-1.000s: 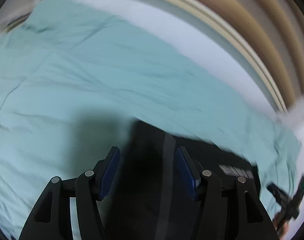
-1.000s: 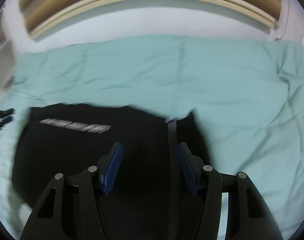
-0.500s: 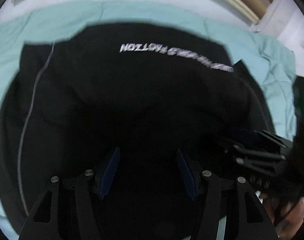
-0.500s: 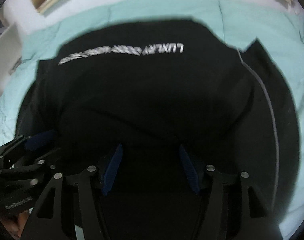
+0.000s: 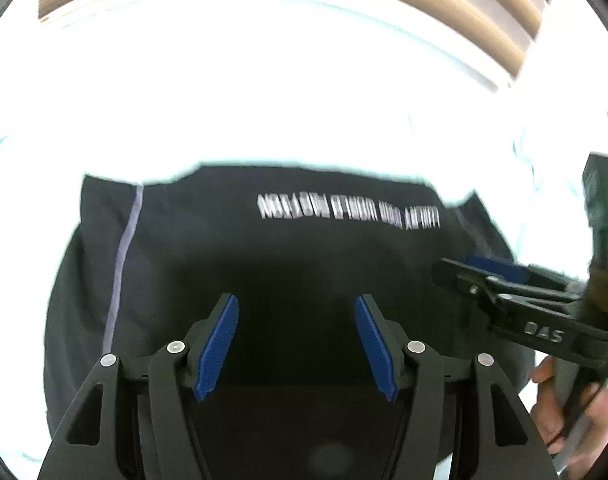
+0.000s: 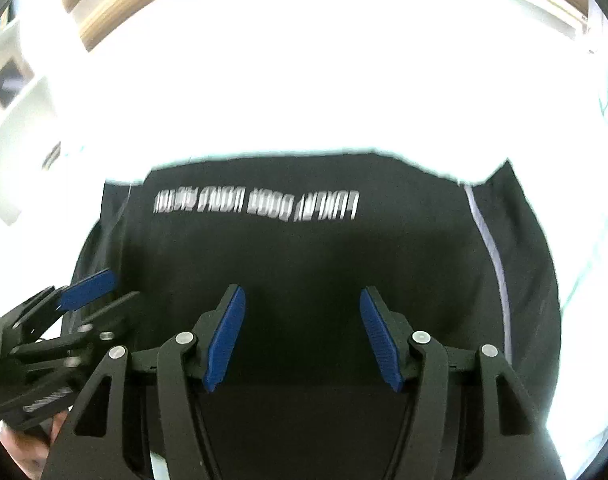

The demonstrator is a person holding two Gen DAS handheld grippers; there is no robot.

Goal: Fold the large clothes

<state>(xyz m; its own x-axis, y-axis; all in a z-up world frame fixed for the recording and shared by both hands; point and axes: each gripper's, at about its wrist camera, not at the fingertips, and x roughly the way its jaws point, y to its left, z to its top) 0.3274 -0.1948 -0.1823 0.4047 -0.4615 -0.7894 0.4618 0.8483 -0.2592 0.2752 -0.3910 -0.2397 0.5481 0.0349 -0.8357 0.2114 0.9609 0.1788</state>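
Black garment (image 5: 288, 264) lies flat, lettering upside-down crosswise; both grippers (image 5: 296, 344) (image 6: 304, 340) gape wide, empty.

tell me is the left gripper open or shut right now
Open. The left gripper has its blue pads spread wide apart above the black garment, with nothing pinched between them.

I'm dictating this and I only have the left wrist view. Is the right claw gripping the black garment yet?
Observer: No. In the right wrist view the right claw is open, with nothing between its pads and the black garment behind them.
Operator: Is there a stripe on its right side?
Observer: Yes, a pale stripe runs down near the right edge.
Operator: Anything off to the garment's left?
Observer: A white boxy thing, too overexposed to identify.
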